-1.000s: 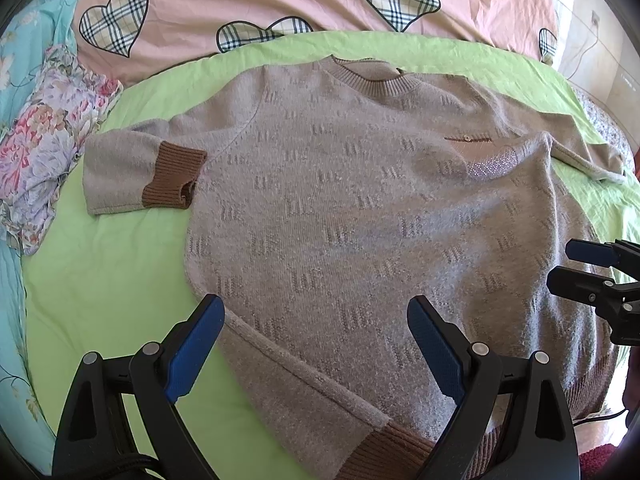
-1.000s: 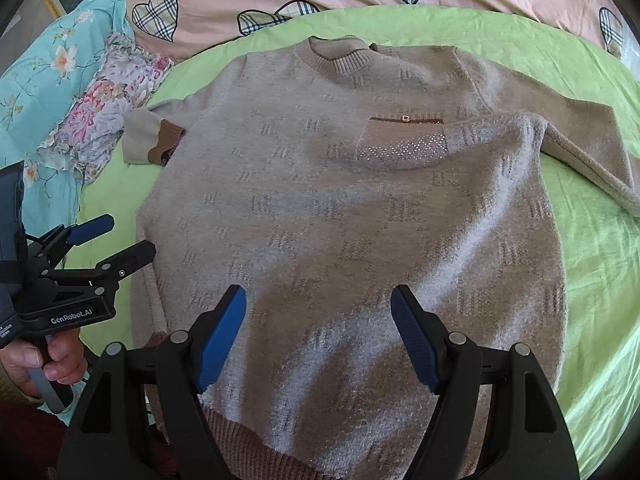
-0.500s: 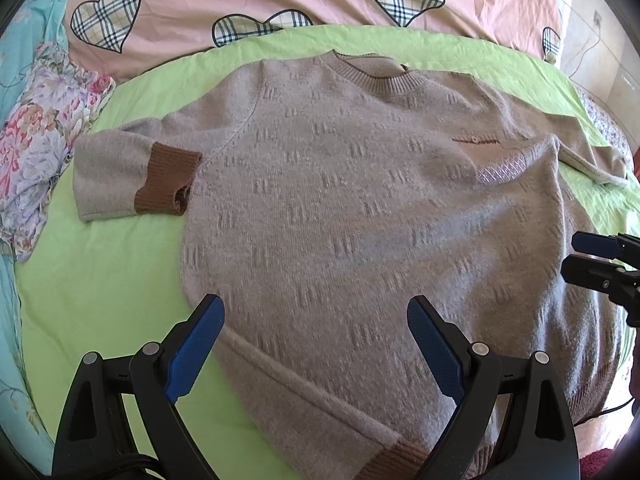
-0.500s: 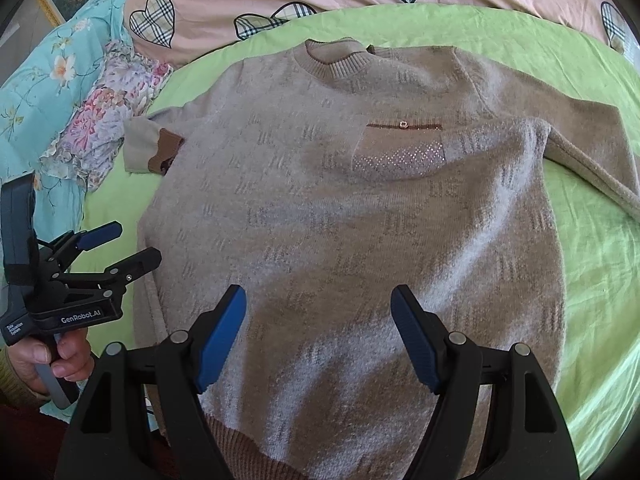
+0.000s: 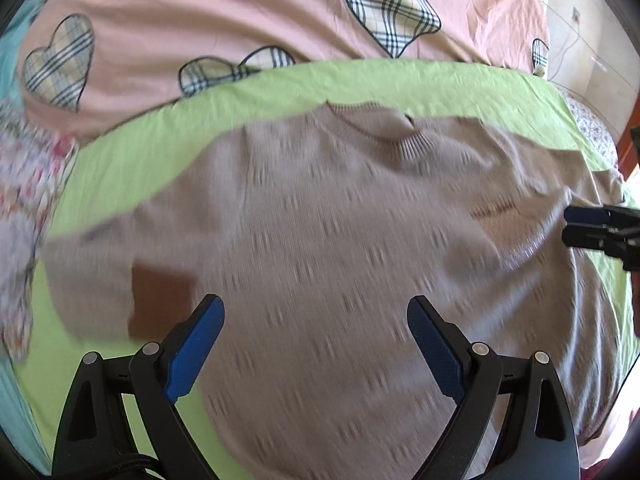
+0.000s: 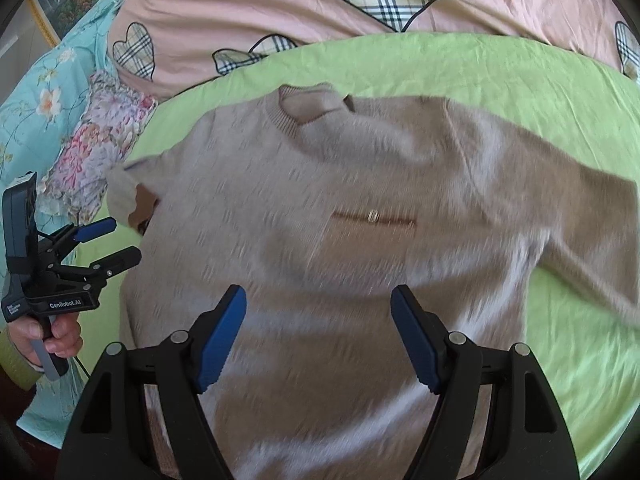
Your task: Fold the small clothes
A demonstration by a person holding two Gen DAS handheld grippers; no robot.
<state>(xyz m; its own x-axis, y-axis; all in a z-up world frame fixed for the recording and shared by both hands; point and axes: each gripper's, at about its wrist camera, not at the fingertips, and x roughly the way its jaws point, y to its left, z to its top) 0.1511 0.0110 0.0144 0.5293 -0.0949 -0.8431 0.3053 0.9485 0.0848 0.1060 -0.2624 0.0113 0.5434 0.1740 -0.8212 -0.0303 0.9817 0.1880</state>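
A beige knit sweater [image 5: 340, 240] lies face up on a green sheet [image 5: 132, 168], collar away from me; it also shows in the right wrist view [image 6: 320, 240]. Its left sleeve with the brown cuff [image 5: 160, 300] is folded in at the left, and the cuff shows in the right wrist view [image 6: 142, 208]. My left gripper [image 5: 316, 332] is open and empty above the lower body of the sweater; it also shows in the right wrist view [image 6: 110, 240]. My right gripper [image 6: 318, 324] is open and empty above the sweater's middle, and its tips show in the left wrist view [image 5: 576, 226]. Both views are blurred.
A pink quilt with plaid hearts [image 5: 240, 32] lies beyond the green sheet. A floral cloth [image 6: 96, 152] and turquoise bedding [image 6: 36, 112] lie at the left. The sweater's right sleeve [image 6: 592, 264] stretches out to the right on the sheet.
Both grippers have moved forward over the sweater toward the collar, and the views now blur. Both stay open and empty.
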